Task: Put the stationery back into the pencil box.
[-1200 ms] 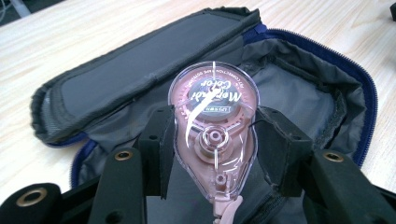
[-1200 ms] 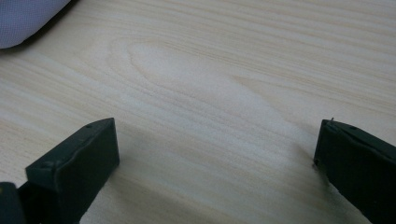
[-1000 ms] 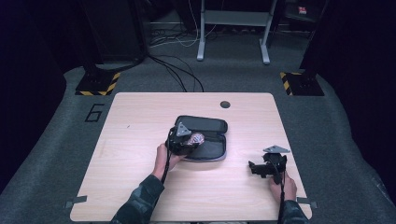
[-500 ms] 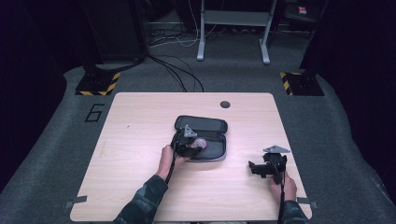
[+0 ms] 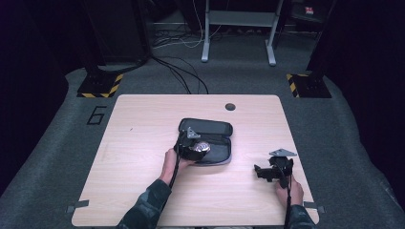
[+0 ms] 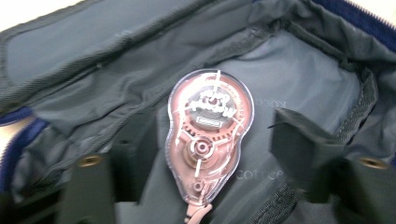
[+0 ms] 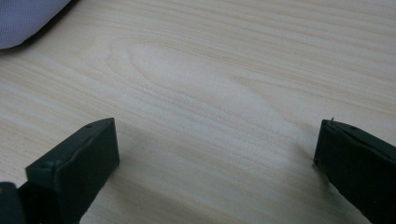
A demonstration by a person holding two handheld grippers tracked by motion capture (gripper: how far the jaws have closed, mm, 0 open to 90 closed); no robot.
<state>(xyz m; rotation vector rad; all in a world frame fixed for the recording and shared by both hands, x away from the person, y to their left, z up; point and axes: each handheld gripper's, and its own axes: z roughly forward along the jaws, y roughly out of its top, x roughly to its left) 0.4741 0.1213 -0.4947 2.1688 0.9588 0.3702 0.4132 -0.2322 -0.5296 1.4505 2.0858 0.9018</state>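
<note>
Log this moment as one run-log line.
left gripper: open, over correction tape roller lying in open pencil case | right gripper: open, holding nothing, over bare table

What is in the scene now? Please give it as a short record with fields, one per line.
surface: wooden table
case: dark zip pouch, lying open near the table's middle
item: correction tape dispenser, clear shell, lying inside the pouch
left gripper: open, jaws either side of the dispenser, not touching it
right gripper: open, over bare wood, holding nothing
</note>
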